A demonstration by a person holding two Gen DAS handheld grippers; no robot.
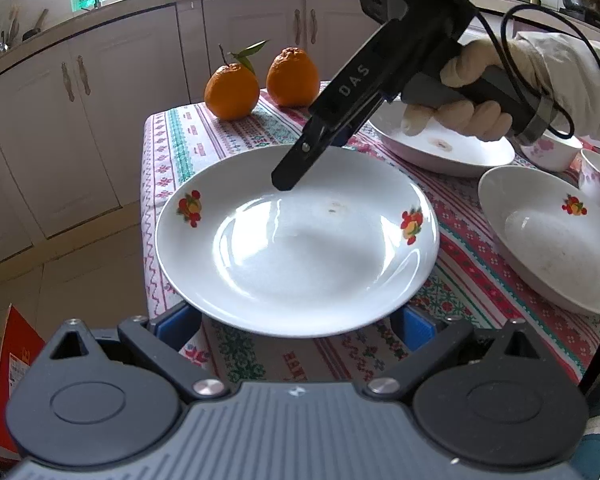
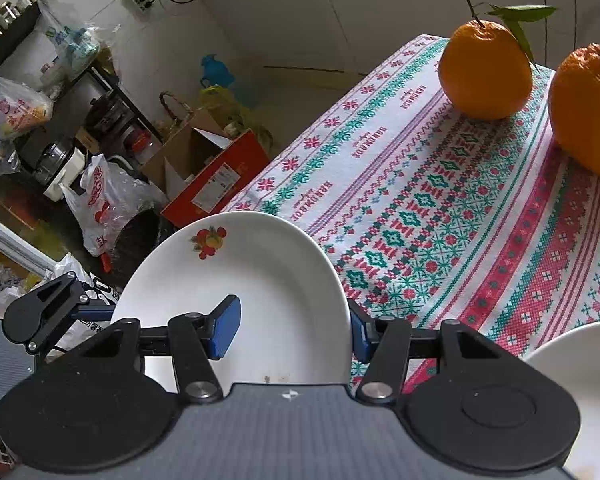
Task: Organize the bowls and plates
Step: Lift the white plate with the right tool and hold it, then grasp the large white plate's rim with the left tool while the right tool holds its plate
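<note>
Right gripper (image 2: 294,326) jaws apart, straddling far rim of fruit-print plate (image 1: 296,240): one pad over plate well, other outside rim; not clamped. Likely lining up rim pinch for stacking. Left gripper (image 1: 296,326) jaws wide apart at plate's near edge, pads partly hidden beneath. Plate overhangs table (image 2: 440,200) corner. Second plate (image 1: 552,236), third plate (image 1: 440,148), bowls (image 1: 556,152) right. Two oranges (image 1: 232,92) behind. Kitchen cabinets (image 1: 256,36) beyond, floor clutter.

White plate (image 1: 296,240) with red-yellow fruit motifs, tablecloth (image 2: 440,208) white with red-green cross-stitch bands, oranges (image 1: 231,92) orange
</note>
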